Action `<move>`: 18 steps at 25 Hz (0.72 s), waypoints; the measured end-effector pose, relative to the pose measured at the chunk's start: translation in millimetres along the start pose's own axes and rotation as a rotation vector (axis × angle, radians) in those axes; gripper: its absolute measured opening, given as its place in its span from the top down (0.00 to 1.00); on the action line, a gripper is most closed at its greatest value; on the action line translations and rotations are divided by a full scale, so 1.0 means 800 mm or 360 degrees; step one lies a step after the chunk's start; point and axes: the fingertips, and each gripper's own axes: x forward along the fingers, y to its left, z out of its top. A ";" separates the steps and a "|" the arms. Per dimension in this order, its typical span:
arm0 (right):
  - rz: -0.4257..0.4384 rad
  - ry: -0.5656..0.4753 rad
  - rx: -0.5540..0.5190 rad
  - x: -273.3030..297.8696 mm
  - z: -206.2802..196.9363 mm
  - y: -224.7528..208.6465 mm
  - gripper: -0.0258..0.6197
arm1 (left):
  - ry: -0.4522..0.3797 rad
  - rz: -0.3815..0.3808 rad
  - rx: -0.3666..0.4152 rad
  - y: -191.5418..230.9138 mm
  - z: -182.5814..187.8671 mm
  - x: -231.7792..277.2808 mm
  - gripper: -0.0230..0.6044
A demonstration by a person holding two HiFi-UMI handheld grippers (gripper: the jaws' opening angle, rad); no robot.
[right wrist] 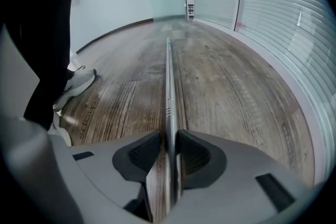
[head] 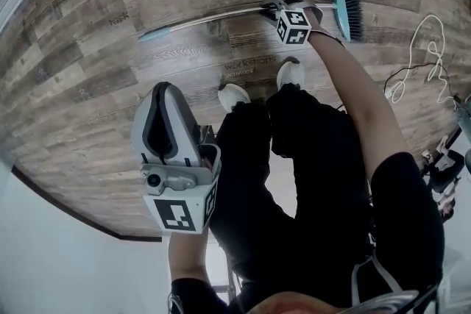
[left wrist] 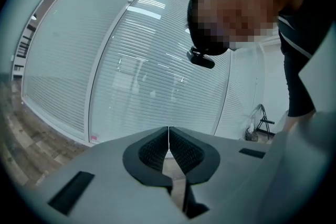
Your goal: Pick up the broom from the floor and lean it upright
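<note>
The broom lies flat on the wooden floor, its teal head [head: 347, 5] with dark bristles to the right and its long metal handle [head: 213, 17] running left to a teal tip. My right gripper [head: 283, 5] reaches down over the handle close to the head. In the right gripper view the handle [right wrist: 168, 76] runs straight between the pads of the right gripper [right wrist: 169, 136], which flank it closely without clamping it. My left gripper [head: 163, 95] hangs at the lower left, far from the broom. In its own view the left gripper [left wrist: 168, 134] has its pads together, with nothing between them.
The person's white shoes [head: 234, 94] [head: 288, 72] stand just short of the handle, with dark trouser legs behind them. A white cable [head: 423, 48] loops on the floor at the right. A glass wall with blinds [left wrist: 136, 76] and a folding stand [left wrist: 261, 123] lie beyond.
</note>
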 end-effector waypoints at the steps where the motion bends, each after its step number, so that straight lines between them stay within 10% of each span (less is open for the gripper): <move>1: 0.0004 0.0016 0.0002 0.002 -0.002 0.001 0.77 | -0.0002 -0.0029 0.0034 -0.004 0.000 0.000 0.93; 8: 0.0052 -0.0003 0.0101 -0.036 0.017 0.003 0.83 | 0.0094 -0.0017 0.0062 -0.007 0.000 0.011 0.93; 18: -0.0224 -0.0248 0.0313 -0.237 0.115 -0.038 0.84 | 0.0235 -0.0006 0.0072 -0.082 0.078 0.000 0.93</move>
